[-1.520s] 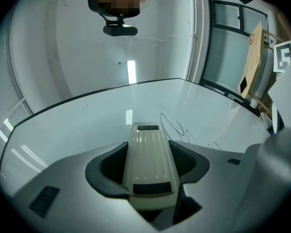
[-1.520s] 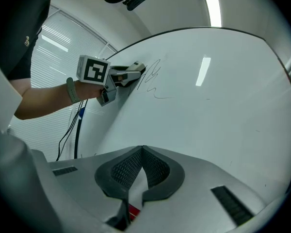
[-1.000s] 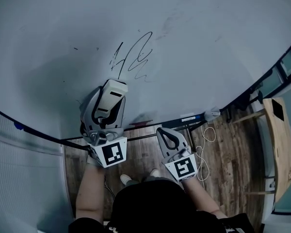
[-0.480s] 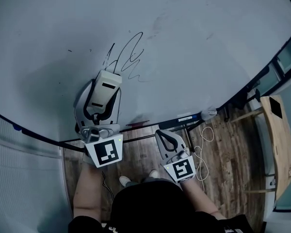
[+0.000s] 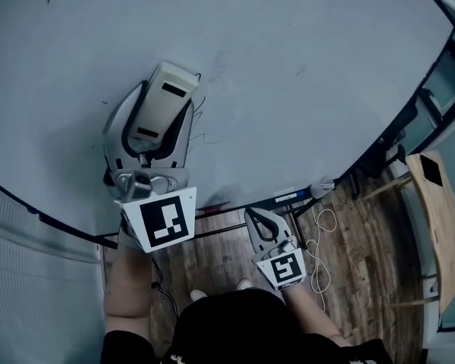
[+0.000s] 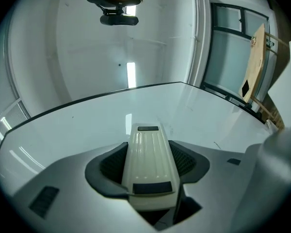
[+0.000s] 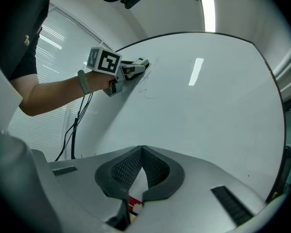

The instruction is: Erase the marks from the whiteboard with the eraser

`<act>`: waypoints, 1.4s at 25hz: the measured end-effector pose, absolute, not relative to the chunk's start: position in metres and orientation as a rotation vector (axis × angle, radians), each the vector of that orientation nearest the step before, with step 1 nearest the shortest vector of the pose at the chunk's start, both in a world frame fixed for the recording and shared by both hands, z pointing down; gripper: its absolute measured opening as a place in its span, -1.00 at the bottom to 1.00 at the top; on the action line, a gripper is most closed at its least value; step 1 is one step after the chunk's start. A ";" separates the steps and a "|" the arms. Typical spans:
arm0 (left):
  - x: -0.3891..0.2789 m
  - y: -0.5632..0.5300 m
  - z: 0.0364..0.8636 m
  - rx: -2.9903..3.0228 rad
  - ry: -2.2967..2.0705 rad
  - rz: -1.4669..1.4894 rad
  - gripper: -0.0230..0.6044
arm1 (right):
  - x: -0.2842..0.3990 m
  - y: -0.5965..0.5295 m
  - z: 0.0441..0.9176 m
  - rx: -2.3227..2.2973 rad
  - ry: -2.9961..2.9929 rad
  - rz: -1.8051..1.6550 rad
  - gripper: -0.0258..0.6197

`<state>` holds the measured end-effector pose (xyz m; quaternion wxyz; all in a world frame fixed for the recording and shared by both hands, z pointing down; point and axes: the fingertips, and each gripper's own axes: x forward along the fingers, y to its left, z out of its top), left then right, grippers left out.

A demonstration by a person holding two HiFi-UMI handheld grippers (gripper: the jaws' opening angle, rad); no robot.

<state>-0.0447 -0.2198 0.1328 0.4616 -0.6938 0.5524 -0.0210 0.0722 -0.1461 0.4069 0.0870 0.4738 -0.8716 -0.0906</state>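
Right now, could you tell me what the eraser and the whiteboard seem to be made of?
Eraser: likely cream moulded plastic, semi-gloss, ribbed back with soft highlights. Whiteboard: smooth glossy white coating, mirroring a ceiling light; what lies beneath is unclear.

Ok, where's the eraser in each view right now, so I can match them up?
Head view: eraser upper left of centre, against the whiteboard, clamped in the left gripper.
Left gripper view: eraser bottom centre, between the fingers, pointing away from the camera.
Right gripper view: eraser small, upper left, at the tip of the left gripper.
Shared landmark: the whiteboard, behind the eraser in all three views.
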 end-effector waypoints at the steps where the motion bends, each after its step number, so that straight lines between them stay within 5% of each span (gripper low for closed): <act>1: -0.044 -0.219 0.130 -1.701 1.358 -0.052 -0.08 | 0.073 -0.146 0.408 1.421 -2.597 -0.273 -0.83; 15: -0.029 -0.219 0.132 -1.596 1.292 -0.079 -0.08 | 0.074 -0.153 0.408 1.484 -2.607 -0.178 -0.83; 35: -0.027 -0.222 0.277 -1.687 1.329 -0.086 -0.08 | 0.082 -0.141 0.448 1.426 -2.547 -0.056 -0.83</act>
